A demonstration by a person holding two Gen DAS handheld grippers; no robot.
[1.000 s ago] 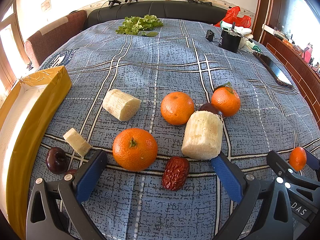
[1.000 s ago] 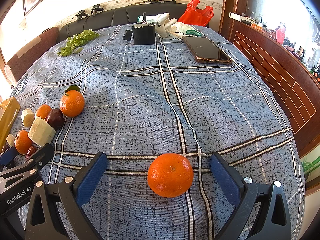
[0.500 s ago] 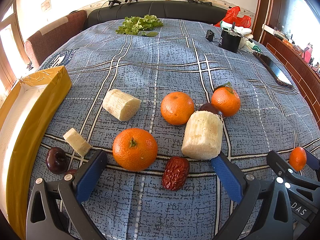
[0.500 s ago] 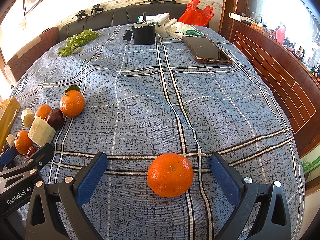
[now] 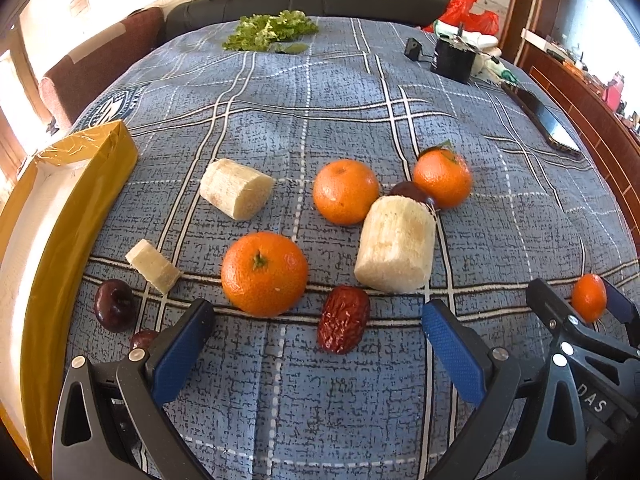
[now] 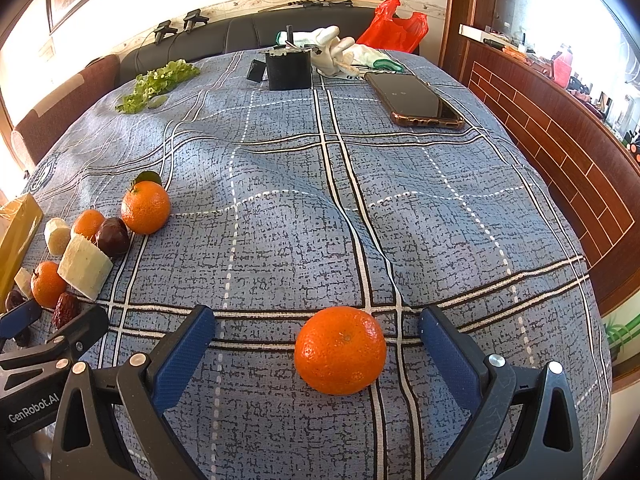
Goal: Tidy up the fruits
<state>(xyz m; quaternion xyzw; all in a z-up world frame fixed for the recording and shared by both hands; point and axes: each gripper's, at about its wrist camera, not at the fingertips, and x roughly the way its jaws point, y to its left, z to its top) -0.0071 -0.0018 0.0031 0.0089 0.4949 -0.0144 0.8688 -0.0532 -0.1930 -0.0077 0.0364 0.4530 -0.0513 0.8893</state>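
My left gripper [image 5: 320, 336] is open and empty over the blue checked cloth. Just ahead of it lie an orange [image 5: 264, 274], a red date [image 5: 343, 319] and a pale sugarcane chunk [image 5: 396, 256]. Further off are two more oranges [image 5: 346, 191] [image 5: 442, 178], another cane chunk [image 5: 236, 189], a small cane piece [image 5: 152, 266] and dark plums [image 5: 115, 305]. My right gripper [image 6: 318, 350] is open, with a lone orange [image 6: 340, 350] lying between its fingers, untouched; this orange also shows in the left wrist view [image 5: 589, 297].
A yellow box [image 5: 52, 216] lies open at the left edge. A phone [image 6: 414, 100], a black box [image 6: 289, 69], white gloves [image 6: 340, 50], a red bag [image 6: 394, 26] and green leaves [image 6: 158, 84] sit at the far side. A wooden ledge [image 6: 560, 140] runs along the right.
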